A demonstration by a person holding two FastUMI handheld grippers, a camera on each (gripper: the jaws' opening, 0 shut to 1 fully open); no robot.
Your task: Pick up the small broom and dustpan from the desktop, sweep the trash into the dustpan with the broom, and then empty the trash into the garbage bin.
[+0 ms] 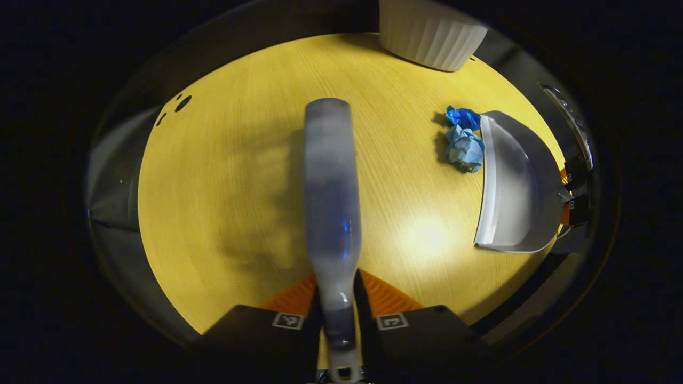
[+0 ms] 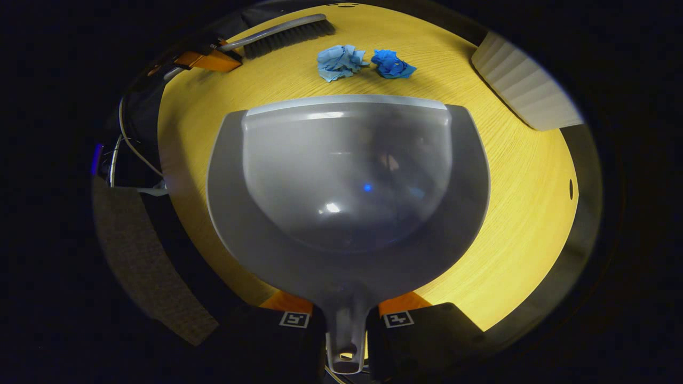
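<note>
Two grippers each clamp a handle. Nearest in the left gripper view, the left gripper grips the broom, raised over the desk. In the right gripper view, the right gripper grips the dustpan, its lip on the desk. Just beyond the lip lie two paper wads; farther right stands the bin.

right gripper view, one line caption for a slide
Right gripper holds the dustpan facing two crumpled blue papers, broom beyond.
</note>
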